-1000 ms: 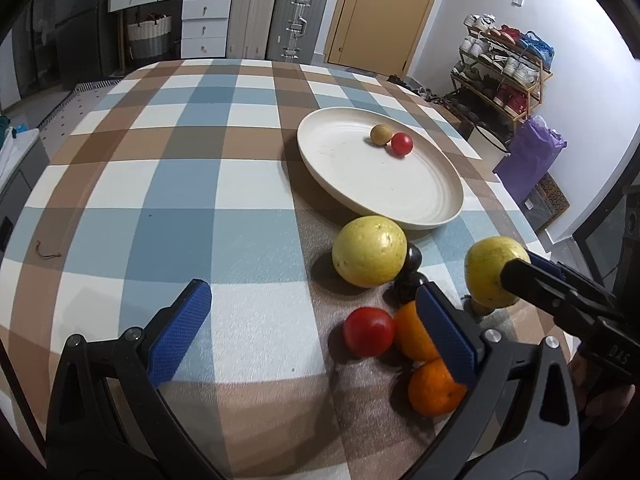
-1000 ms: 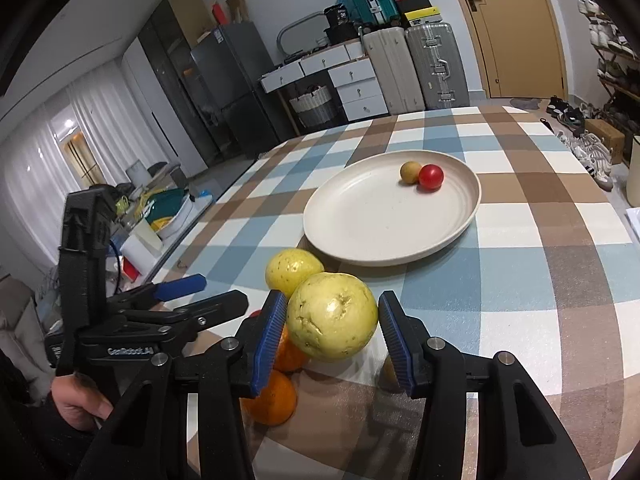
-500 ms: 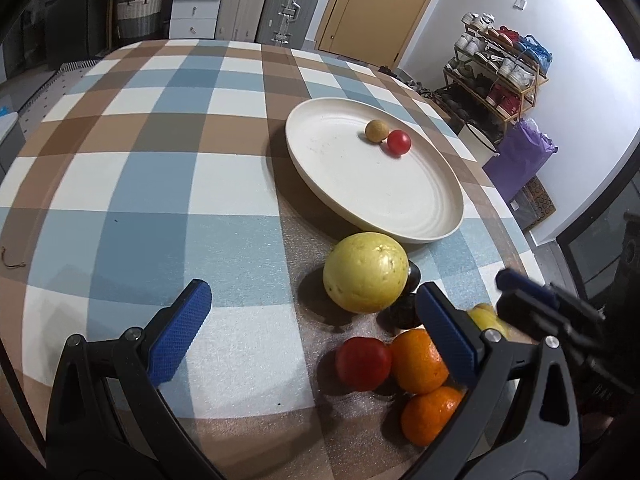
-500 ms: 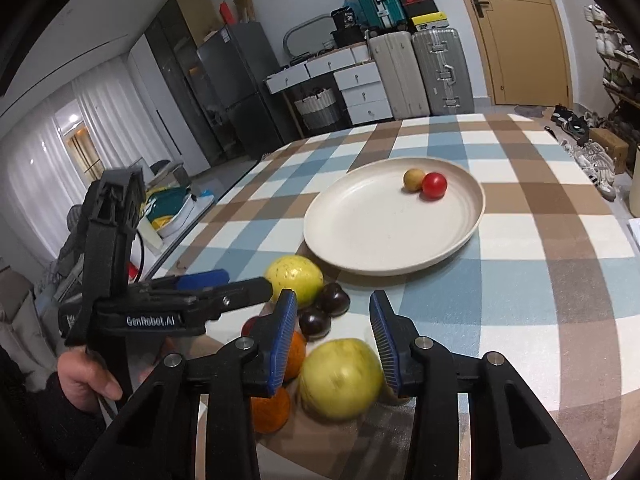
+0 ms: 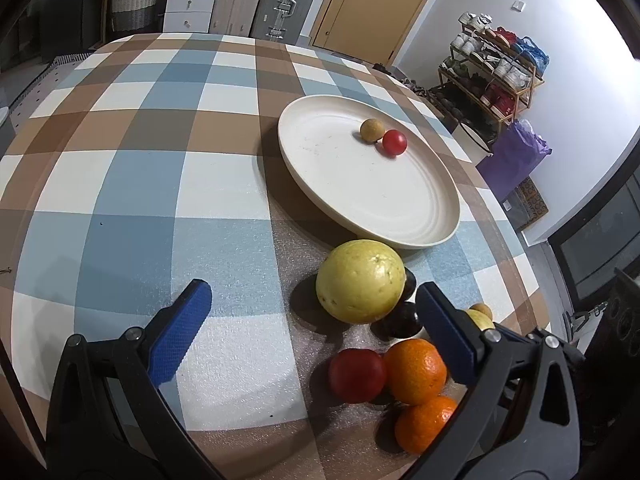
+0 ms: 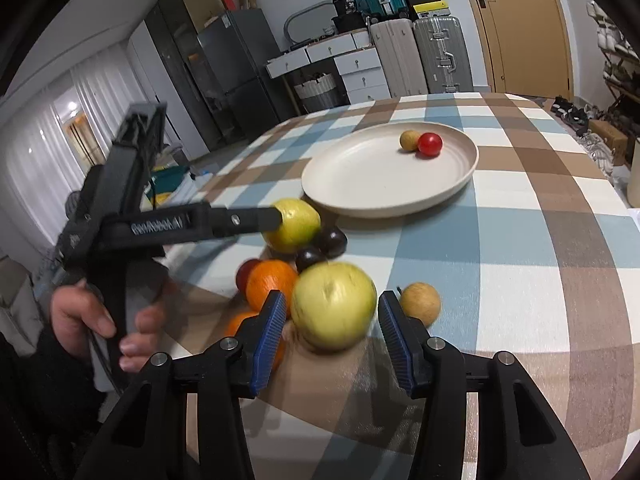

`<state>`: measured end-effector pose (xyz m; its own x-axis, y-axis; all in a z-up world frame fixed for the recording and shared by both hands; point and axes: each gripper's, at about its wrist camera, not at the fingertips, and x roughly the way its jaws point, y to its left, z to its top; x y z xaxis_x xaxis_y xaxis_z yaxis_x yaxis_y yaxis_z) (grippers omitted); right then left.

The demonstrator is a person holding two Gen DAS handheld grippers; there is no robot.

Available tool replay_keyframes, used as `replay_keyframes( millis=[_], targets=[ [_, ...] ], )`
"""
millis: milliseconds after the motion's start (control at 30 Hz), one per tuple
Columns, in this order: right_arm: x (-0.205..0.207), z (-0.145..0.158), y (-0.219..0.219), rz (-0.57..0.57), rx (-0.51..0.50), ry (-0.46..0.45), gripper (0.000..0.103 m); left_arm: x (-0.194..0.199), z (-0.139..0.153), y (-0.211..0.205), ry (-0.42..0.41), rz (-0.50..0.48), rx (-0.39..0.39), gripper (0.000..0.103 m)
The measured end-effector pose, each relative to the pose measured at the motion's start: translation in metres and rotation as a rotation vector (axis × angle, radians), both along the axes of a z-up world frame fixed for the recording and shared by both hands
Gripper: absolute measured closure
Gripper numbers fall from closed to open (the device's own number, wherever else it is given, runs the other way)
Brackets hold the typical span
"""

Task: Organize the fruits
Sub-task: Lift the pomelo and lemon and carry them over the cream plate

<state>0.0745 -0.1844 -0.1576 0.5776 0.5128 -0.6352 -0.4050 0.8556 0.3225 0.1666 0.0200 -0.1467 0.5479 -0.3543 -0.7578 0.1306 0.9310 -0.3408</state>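
Observation:
A cream plate (image 5: 304, 184) on the checked table holds a small brown fruit (image 5: 372, 130) and a small red one (image 5: 394, 142). In front of it lie a large yellow fruit (image 5: 360, 281), two dark plums (image 5: 402, 320), a red tomato (image 5: 356, 375) and two oranges (image 5: 416, 366). My left gripper (image 5: 314, 294) is open just short of this pile, holding nothing. My right gripper (image 6: 332, 302) is opening. A yellow-green fruit (image 6: 332, 320) rests on the table between its pads, with a gap on each side. A small brown fruit (image 6: 420, 303) lies to its right.
A person's hand (image 6: 80, 320) holds the left gripper's handle at the left of the right wrist view. The table's right edge runs close to the pile. Beyond it stand a shoe rack (image 5: 496, 76) and a purple bag (image 5: 512, 160). Suitcases (image 6: 436, 56) and drawers stand past the far edge.
My right gripper came down with the yellow-green fruit from above the table to beside the pile, and its pads let go. My left gripper edged closer to the pile.

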Motion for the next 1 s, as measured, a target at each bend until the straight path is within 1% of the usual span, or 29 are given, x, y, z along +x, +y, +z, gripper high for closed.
replay_keyframes(
  millis=[233, 367, 467, 600, 700, 833, 867, 933, 1000],
  targets=[
    [0.009, -0.003, 0.003, -0.008, -0.014, 0.006, 0.053, -0.001, 0.002, -0.001, -0.006, -0.002, 0.001, 0.002],
    [0.018, -0.008, 0.005, -0.004, 0.005, 0.039, 0.053, -0.001, 0.002, -0.001, -0.005, -0.003, 0.002, 0.002],
    [0.018, -0.007, 0.007, -0.001, 0.0, 0.032, 0.054, -0.001, 0.002, 0.0, -0.005, -0.001, 0.0, 0.002],
    [0.018, -0.008, 0.003, -0.003, 0.029, 0.036, 0.054, 0.001, 0.0, 0.002, 0.001, 0.0, -0.009, 0.002],
    [0.015, -0.004, -0.002, -0.009, 0.063, 0.02, 0.054, 0.003, 0.0, 0.002, 0.001, -0.004, -0.01, 0.002],
    [0.016, 0.002, -0.007, -0.016, 0.08, 0.005, 0.054, 0.007, -0.001, 0.001, 0.008, -0.016, -0.02, 0.002],
    [0.016, 0.003, -0.008, -0.016, 0.083, 0.004, 0.054, 0.008, -0.002, 0.001, 0.012, -0.018, -0.022, 0.002],
    [0.017, 0.004, -0.009, -0.019, 0.092, 0.004, 0.054, 0.01, -0.003, 0.0, 0.018, -0.019, -0.023, 0.008],
    [0.018, 0.006, -0.012, -0.023, 0.103, 0.006, 0.054, 0.011, -0.004, 0.0, 0.015, -0.023, -0.038, 0.016]
  ],
)
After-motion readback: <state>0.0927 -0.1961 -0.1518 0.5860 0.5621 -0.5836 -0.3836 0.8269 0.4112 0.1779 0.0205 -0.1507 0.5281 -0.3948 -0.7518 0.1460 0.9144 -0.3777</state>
